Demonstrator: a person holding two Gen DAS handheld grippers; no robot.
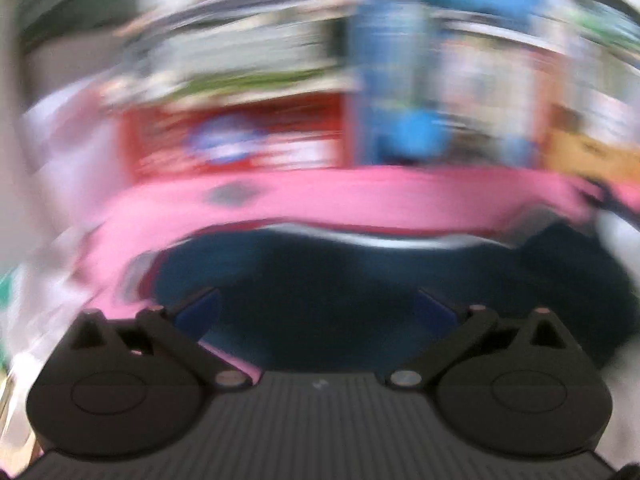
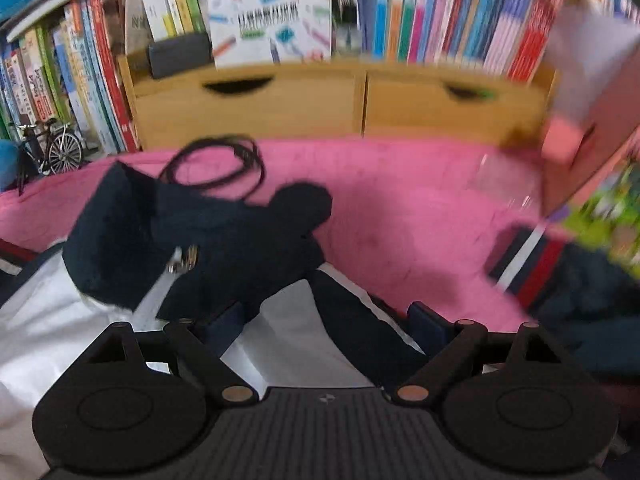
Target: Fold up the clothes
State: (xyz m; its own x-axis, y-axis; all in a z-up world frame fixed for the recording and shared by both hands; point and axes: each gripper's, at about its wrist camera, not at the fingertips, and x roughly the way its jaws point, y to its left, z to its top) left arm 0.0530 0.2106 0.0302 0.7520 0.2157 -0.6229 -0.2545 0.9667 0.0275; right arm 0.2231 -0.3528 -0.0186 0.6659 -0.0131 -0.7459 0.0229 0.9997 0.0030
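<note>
A dark navy garment (image 2: 224,236) with white panels (image 2: 292,320) lies crumpled on a pink cover (image 2: 400,208). Its red, white and navy striped cuff (image 2: 528,264) shows at the right. My right gripper (image 2: 328,320) hovers just above the white and navy cloth, jaws wide apart, the pads pressing on nothing. The left wrist view is heavily blurred. There my left gripper (image 1: 318,308) stands open over the navy garment (image 1: 320,272), with the pink cover (image 1: 360,196) beyond it. Nothing is clamped between its blue pads (image 1: 204,308).
A coiled black cable (image 2: 216,164) lies on the pink cover behind the garment. Behind that stand a wooden two-drawer unit (image 2: 320,104), rows of books (image 2: 440,8) and a small model bicycle (image 2: 52,148). A pink box (image 2: 580,128) leans in at the right.
</note>
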